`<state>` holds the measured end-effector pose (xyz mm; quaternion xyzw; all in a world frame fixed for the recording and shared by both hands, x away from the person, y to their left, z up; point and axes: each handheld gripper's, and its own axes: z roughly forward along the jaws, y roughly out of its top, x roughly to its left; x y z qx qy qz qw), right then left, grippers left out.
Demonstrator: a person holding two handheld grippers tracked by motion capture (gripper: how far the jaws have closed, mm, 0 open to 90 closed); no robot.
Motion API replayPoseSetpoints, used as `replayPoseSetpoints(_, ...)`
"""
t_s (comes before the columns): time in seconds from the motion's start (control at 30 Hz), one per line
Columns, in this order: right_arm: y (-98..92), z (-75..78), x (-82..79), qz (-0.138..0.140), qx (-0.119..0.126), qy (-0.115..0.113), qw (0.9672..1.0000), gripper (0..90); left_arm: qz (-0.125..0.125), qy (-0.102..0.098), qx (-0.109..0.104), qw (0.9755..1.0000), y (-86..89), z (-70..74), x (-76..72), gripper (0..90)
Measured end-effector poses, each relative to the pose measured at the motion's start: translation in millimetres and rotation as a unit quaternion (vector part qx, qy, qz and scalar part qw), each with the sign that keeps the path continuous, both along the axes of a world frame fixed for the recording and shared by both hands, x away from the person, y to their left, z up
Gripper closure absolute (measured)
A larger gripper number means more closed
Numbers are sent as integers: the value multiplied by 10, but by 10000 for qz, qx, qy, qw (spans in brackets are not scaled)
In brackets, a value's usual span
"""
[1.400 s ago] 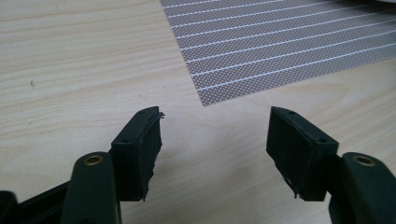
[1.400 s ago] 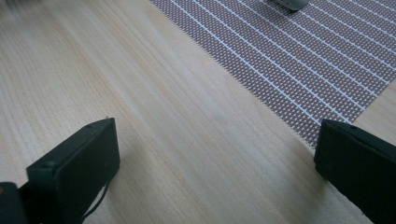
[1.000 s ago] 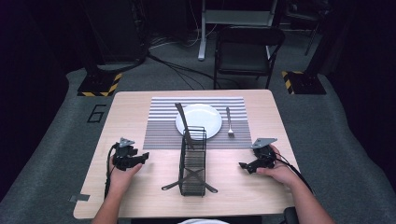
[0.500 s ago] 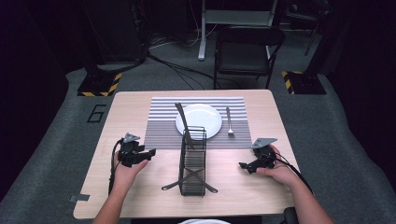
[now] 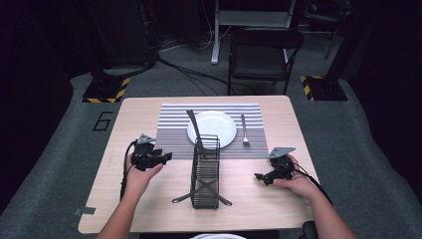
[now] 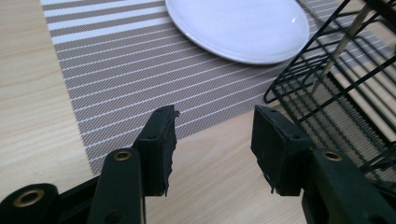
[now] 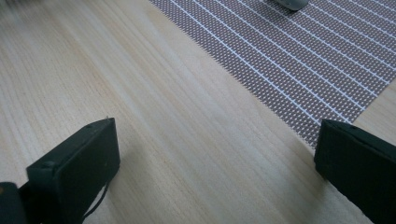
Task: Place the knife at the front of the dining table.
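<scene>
The table (image 5: 278,199) is pale matt wood; the placemat (image 6: 116,70) is woven cloth; the plate (image 6: 233,23) is glossy; the rack (image 5: 205,174) is black wire.

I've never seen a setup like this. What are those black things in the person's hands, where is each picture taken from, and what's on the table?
A person holds a hand-operated claw in each hand: the left claw and the right claw. Both are open and hold nothing. The high view looks down from above the person's side. The other two come from cameras riding on each claw, looking past its black jaws. On the wooden table lies a striped placemat with a white plate and a fork. In front stands a black wire rack with a knife propped inside.
</scene>
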<state>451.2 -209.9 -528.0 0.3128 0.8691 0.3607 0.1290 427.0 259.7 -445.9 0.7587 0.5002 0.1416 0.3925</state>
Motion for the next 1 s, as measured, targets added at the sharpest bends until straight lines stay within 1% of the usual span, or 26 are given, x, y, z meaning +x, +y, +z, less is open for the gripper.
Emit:
replayPoseSetpoints(0.07,0,0,0,0,0,1,10000,0,-31,3,-45,10000,-22,48,16,506)
replayPoseSetpoints(0.17,-1,0,0,6,-4,-1,10000,0,-92,-24,-14,10000,-52,107,30,510)
replayPoseSetpoints(0.3,-1,0,0,5,-3,-1,10000,0,-127,-131,-36,9998,-106,190,42,510)
replayPoseSetpoints(0.37,0,0,0,2,-2,-1,10000,0,-184,-153,-15,9997,-122,228,50,510)
replayPoseSetpoints(0.5,0,0,0,0,1,-2,10000,0,-221,-207,0,9995,-154,292,69,507)
replayPoseSetpoints(0.6,0,0,0,1,0,-1,10000,0,-241,-227,-28,9994,-171,323,71,506)
replayPoseSetpoints(0.63,0,0,0,1,0,-1,10000,0,-310,-215,-72,9993,-187,361,73,503)
replayPoseSetpoints(0.7,0,0,0,0,0,-1,10000,0,-343,-277,-109,9990,-211,392,71,503)
replayPoseSetpoints(0.9,0,0,0,0,0,0,10000,0,-497,-370,-49,9981,-301,508,83,503)
replayPoseSetpoints(0.97,0,0,0,0,0,-1,10000,0,-552,-366,-54,9978,-330,534,89,501)
replayPoseSetpoints(1.0,0,0,0,1,0,-2,10000,0,-579,-377,-22,9976,-348,550,91,500)
